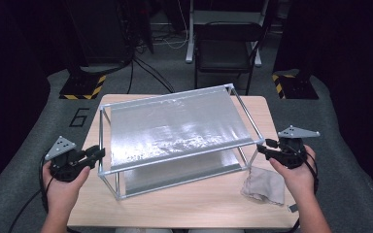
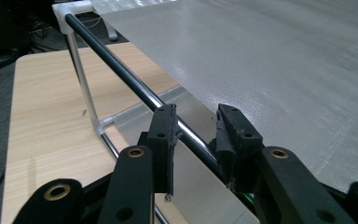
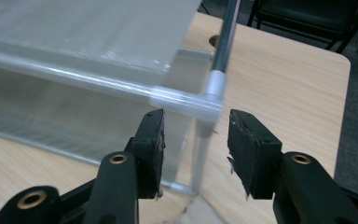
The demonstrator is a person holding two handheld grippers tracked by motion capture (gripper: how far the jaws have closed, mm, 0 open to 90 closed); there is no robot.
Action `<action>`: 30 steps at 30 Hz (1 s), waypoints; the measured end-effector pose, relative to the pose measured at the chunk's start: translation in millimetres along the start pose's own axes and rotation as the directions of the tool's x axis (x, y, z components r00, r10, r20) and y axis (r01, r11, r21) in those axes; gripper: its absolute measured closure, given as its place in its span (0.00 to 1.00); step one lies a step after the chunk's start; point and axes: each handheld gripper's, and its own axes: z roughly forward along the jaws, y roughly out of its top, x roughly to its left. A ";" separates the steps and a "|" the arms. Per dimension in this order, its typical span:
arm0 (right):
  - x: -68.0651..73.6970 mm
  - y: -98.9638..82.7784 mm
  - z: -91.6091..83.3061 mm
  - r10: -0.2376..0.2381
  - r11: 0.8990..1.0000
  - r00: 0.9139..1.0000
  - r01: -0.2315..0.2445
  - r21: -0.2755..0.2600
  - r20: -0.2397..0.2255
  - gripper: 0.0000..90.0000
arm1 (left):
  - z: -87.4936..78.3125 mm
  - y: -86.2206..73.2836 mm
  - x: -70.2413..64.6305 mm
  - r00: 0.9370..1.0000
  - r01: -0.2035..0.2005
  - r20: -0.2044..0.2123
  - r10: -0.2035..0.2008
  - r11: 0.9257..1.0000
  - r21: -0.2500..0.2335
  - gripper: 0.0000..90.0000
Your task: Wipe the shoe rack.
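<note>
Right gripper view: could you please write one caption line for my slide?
Open black right gripper facing the white plastic corner joint of a metal-tube rack with grey mesh shelves on a light wooden table.

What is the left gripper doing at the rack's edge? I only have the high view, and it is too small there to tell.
Observer: In the left gripper view, the left gripper has the dark side bar of the rack running slantwise between its jaws. I cannot tell if the pads press on it.
Operator: And the right gripper, at the near corner?
Observer: In the right gripper view, the right gripper stands open. The pale corner joint sits just ahead of the gap, and neither pad touches it.
</note>
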 end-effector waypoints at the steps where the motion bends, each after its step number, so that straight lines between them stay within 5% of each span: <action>1: 0.8 1.3 1.0 0.005 1.000 1.000 -0.005 -0.022 -0.002 0.62 | -0.1 0.0 -1.1 1.000 -0.001 0.001 0.001 1.000 0.000 0.75; 5: 1.8 6.5 2.9 -0.014 1.000 1.000 0.014 -0.014 0.027 0.58 | -0.9 -0.4 -6.8 1.000 -0.014 0.004 0.014 1.000 -0.001 0.75; 16: -0.8 2.6 -8.5 0.039 0.998 0.998 -0.036 -0.046 0.056 0.57 | -2.8 -3.2 -15.2 0.999 -0.017 0.032 0.017 1.000 -0.004 0.75; 30: 18.8 11.3 -1.4 0.017 0.998 0.999 -0.020 -0.061 -0.052 0.58 | -2.2 -4.6 -27.6 0.998 -0.031 0.053 0.032 0.999 -0.011 0.76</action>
